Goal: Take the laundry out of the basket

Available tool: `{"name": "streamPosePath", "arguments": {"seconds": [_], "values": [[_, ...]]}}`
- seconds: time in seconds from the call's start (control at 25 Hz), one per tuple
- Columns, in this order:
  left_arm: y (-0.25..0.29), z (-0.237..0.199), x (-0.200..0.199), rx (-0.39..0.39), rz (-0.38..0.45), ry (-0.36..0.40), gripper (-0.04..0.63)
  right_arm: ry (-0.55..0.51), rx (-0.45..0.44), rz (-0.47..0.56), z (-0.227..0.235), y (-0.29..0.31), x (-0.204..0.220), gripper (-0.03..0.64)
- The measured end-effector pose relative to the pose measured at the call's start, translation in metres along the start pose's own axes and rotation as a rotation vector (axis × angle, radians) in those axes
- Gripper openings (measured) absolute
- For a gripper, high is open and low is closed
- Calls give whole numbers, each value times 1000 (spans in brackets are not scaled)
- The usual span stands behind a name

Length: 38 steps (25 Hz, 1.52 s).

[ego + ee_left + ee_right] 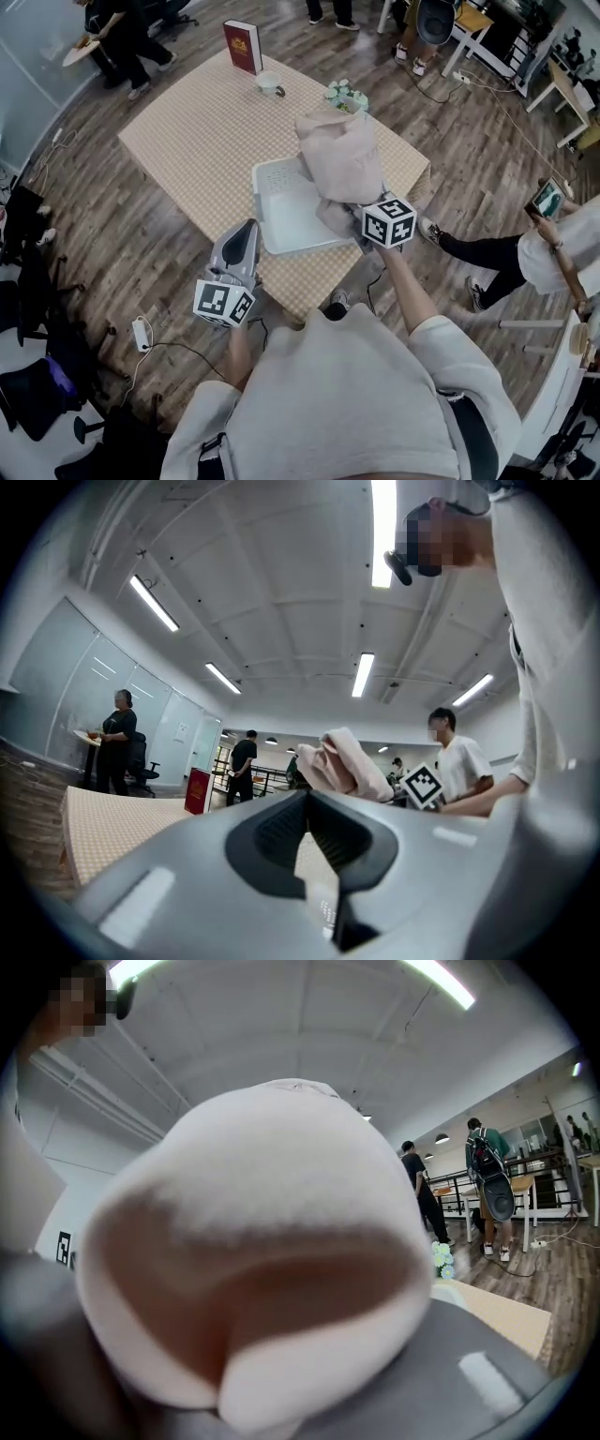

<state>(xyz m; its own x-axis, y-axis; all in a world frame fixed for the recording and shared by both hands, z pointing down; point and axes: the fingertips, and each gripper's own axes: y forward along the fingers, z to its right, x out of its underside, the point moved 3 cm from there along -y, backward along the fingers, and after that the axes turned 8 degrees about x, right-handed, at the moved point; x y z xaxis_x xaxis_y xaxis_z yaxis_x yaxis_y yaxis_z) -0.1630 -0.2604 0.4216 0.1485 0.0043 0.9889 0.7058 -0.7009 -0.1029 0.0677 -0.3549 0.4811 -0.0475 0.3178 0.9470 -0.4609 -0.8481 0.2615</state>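
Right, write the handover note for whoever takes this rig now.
Right gripper: shut on the beige garment, holding it up over the right side of the white basket.
Left gripper: jaws together, empty, by the basket's near left corner at the edge of the table.
Done: garment gripped and mostly up; its lower folds may touch the basket, hard to tell.
Left: carry it clear and lay it on the table. The visible basket floor is bare; check under the garment.
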Motion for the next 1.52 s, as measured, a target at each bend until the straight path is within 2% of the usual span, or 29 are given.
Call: {"name": "streamPosePath", "arguments": {"seconds": [0.28,0.44,0.68,0.92,1.12,1.52], "values": [[-9,17,12,64,-7,-24,11,-10,2,74,-30,-55,-7,158],[-20,29,17,68,-10,-43,11,12,5,82,-42,-75,1,158],[-35,56,2,46,3,-8,11,19,-2,113,-51,-109,8,158],[-50,108,5,40,-18,13,11,7,-39,119,-57,-158,28,158],[-68,159,14,48,-48,14,11,42,-60,117,-65,-203,56,158],[-119,237,20,35,-39,26,11,47,-85,144,-97,-300,93,159]]}}
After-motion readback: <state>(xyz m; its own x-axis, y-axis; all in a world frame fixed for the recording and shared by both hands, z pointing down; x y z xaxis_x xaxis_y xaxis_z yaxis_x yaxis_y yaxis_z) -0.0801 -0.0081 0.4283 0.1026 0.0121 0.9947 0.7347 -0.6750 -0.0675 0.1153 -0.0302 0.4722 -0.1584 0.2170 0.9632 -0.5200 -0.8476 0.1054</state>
